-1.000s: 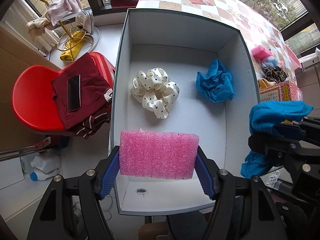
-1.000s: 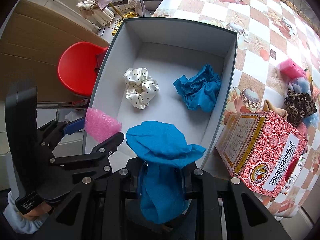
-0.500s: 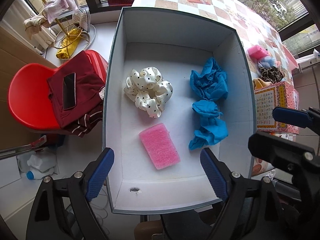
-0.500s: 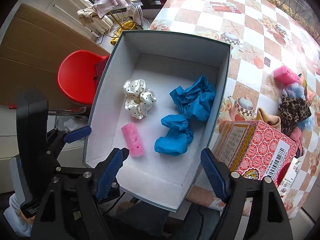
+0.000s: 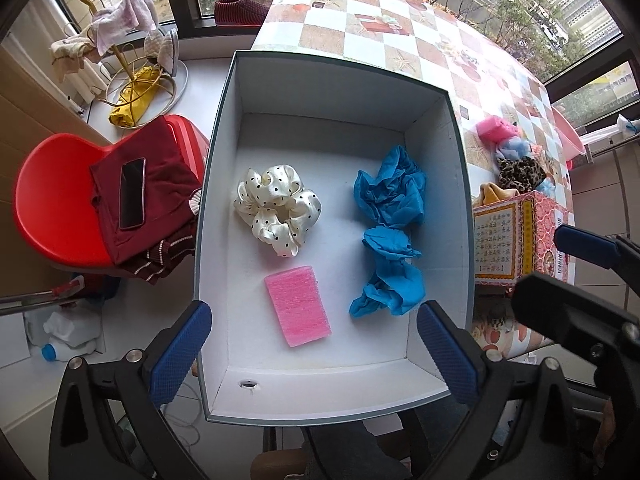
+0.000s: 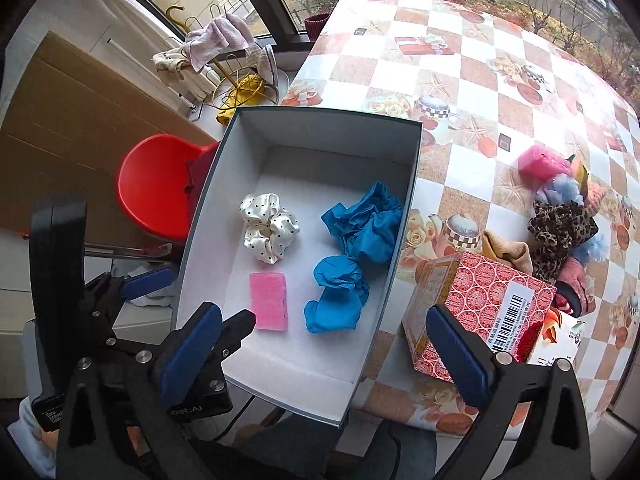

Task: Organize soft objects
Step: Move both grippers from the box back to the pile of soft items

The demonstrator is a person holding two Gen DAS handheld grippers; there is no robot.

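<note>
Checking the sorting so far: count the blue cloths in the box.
2, both along the right side of the box: far blue cloth toward the back, near blue cloth in front, touching it.

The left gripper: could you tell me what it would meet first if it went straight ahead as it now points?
Most likely the pink sponge on the floor of the box, though depth is hard to judge.

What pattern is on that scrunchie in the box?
The scrunchie is cream satin with small black polka dots, clearest in the left wrist view.
</note>
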